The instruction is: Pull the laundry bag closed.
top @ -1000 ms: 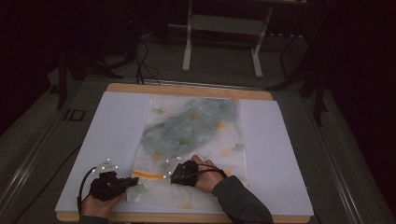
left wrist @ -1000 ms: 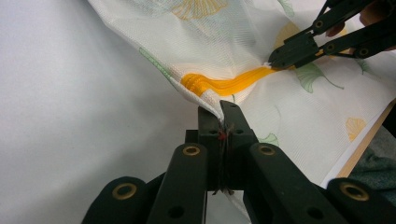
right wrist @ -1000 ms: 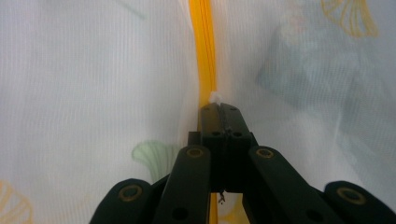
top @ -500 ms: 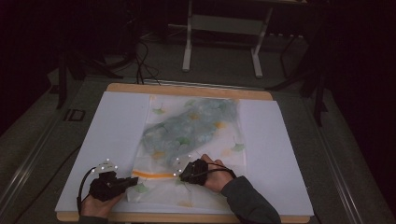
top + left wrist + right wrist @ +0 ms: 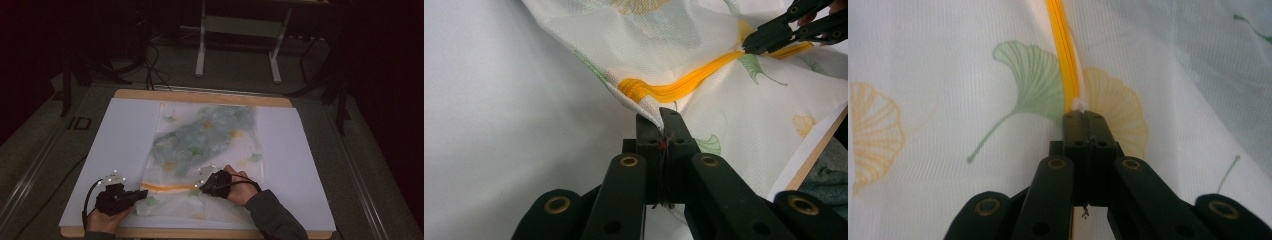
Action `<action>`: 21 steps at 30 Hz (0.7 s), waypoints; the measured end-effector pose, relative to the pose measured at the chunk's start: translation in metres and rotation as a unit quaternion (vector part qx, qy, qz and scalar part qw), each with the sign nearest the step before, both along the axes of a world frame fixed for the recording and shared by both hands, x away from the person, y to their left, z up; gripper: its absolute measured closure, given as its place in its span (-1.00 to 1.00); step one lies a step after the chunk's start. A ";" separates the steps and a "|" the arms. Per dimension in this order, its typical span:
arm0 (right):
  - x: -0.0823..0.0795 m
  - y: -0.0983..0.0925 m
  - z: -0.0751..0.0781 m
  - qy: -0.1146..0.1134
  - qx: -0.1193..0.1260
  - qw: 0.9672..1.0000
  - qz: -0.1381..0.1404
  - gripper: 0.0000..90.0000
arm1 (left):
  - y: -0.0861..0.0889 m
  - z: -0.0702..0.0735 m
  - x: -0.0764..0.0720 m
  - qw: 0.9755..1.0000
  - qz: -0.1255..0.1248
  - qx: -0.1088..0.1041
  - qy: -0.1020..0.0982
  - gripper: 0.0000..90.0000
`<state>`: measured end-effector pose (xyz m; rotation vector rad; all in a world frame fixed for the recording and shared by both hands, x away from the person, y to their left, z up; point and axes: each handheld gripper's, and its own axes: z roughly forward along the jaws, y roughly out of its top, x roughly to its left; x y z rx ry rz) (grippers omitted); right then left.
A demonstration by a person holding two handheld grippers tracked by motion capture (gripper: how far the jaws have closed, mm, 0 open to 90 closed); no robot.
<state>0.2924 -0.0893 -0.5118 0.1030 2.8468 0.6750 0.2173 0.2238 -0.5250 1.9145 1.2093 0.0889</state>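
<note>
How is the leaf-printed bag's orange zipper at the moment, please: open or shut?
Cannot tell: the orange zipper runs between the left gripper and the right gripper, both pinching it on the bag.

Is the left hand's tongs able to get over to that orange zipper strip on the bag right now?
Probably not at once: the left tongs are clamped shut on the bag's corner. The orange zipper strip lies close ahead with nothing between, so letting go first should make it easy.

A wooden table (image 5: 200,96) carries white paper (image 5: 125,135) under a leaf-printed bag (image 5: 205,150).
</note>
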 end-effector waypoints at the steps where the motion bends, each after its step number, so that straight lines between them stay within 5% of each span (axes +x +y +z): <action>1: 0.000 -0.002 0.000 0.000 0.000 1.000 -0.001 1.00 | 0.000 0.000 0.000 1.000 0.001 0.000 0.001 0.97; 21: -0.001 -0.035 0.001 -0.007 -0.007 1.000 -0.023 1.00 | 0.001 0.000 0.000 1.000 0.000 0.000 -0.001 0.97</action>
